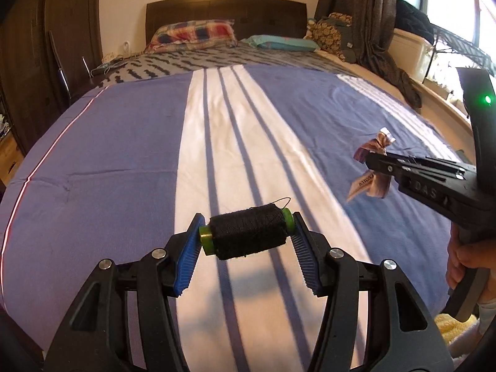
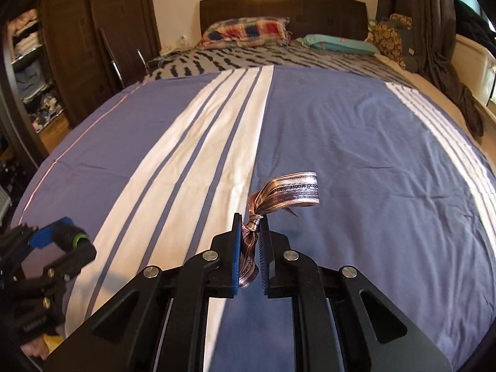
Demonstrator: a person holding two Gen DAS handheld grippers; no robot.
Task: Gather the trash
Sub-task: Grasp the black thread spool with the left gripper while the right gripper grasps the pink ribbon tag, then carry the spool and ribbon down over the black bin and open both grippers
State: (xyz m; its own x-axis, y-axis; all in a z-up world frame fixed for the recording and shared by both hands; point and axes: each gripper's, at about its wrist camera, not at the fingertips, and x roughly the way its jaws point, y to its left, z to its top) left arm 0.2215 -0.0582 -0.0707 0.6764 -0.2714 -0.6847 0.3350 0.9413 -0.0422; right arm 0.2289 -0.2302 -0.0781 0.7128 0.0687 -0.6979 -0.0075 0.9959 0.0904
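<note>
My left gripper is shut on a spool of black thread with green ends, held by its ends above the blue and white striped bedspread. It also shows at the lower left of the right wrist view. My right gripper is shut on a knotted pink-silver ribbon, which sticks out past the fingertips above the bed. From the left wrist view the right gripper holds the ribbon at the right.
A plaid pillow and a teal pillow lie by the dark headboard. A dark wardrobe stands on the left. Dark curtains and a window ledge run along the right.
</note>
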